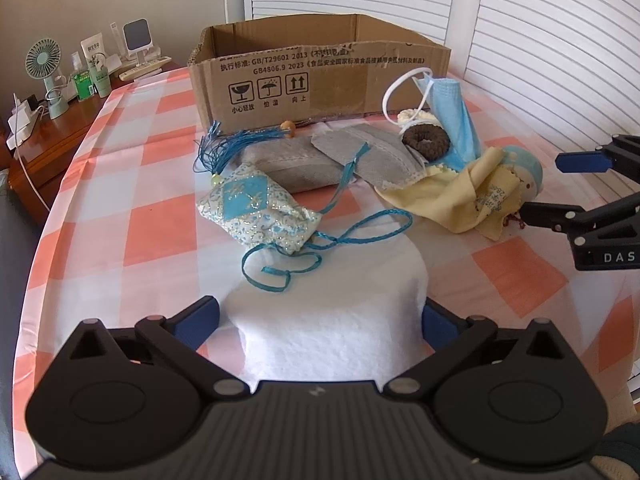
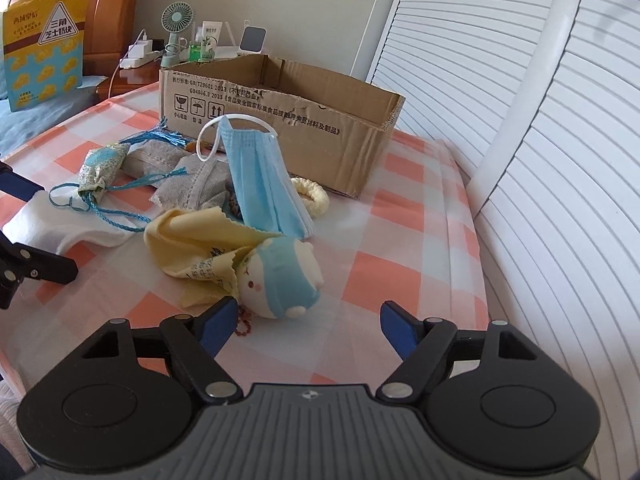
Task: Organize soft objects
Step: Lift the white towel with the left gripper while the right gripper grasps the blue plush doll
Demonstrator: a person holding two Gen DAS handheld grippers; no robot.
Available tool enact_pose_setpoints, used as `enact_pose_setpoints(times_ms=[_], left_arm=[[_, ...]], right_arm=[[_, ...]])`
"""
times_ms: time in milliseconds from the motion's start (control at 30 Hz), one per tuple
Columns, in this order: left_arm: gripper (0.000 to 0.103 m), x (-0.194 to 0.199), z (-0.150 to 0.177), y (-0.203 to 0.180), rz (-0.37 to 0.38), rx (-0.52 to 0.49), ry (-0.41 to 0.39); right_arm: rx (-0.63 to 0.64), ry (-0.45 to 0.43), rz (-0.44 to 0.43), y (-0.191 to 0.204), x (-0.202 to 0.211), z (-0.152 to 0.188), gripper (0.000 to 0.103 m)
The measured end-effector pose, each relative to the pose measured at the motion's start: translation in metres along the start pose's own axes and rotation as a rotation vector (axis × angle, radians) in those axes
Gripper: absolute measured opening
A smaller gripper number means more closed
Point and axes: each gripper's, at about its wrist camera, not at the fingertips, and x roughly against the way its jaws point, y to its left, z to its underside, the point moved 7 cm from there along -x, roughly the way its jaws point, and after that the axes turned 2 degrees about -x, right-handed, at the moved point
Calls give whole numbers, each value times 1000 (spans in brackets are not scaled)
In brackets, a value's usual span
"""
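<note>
Left gripper (image 1: 322, 320): angled down over the near edge of the checked tablecloth (image 1: 132, 184), jaws spread wide. A white towel (image 1: 332, 312) lies flat between the blue fingers (image 1: 200, 320); they flank its edges without visibly squeezing it.

Right gripper (image 2: 306, 324): also tilted downward, jaws apart, nothing pinched. A small plush toy (image 2: 280, 280) with a blue cap lies just ahead, nearer the left finger than the right, and a string of dark red beads (image 2: 242, 320) sits beside that finger. No earlier view is supplied.

Middle ground — a yellow cloth (image 2: 192, 244) is draped against the toy. Behind it a blue face mask (image 2: 264, 184) stands propped upright, its white ear loop raised. A cream hair tie (image 2: 314, 196) lies just right of the mask; a dark brown hair tie (image 1: 425, 141) rests on a grey pouch (image 1: 372, 156). A second grey pouch (image 1: 280, 164) lies beside it. To the left, a patterned sachet (image 1: 256, 208) with blue cord and tassel trails its cord onto the towel.

Far ground — an open cardboard box (image 1: 320, 76) stands behind the pile, its interior not visible. Beyond, a wooden side table (image 1: 52, 136) carries a small green fan (image 1: 44, 64) and bottles. White slatted doors (image 2: 560, 160) close off the right side.
</note>
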Motion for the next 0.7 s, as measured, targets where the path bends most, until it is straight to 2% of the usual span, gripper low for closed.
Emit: enact_pose_setpoints(times_ms=[133, 300, 500, 533, 700], left_arm=[[103, 0, 0, 0, -2, 2, 4], [103, -2, 0, 0, -8, 10, 11], [103, -2, 0, 0, -12, 14, 11], [103, -2, 0, 0, -13, 15, 11], [102, 0, 1, 0, -20, 17, 8]], right_arm=[[7, 5, 17, -6, -5, 2, 82], [11, -25, -34, 4, -10, -8, 82], [7, -21, -70, 12, -22, -15, 62], [3, -22, -75, 13, -21, -16, 55], [-15, -26, -50, 7, -12, -12, 54]])
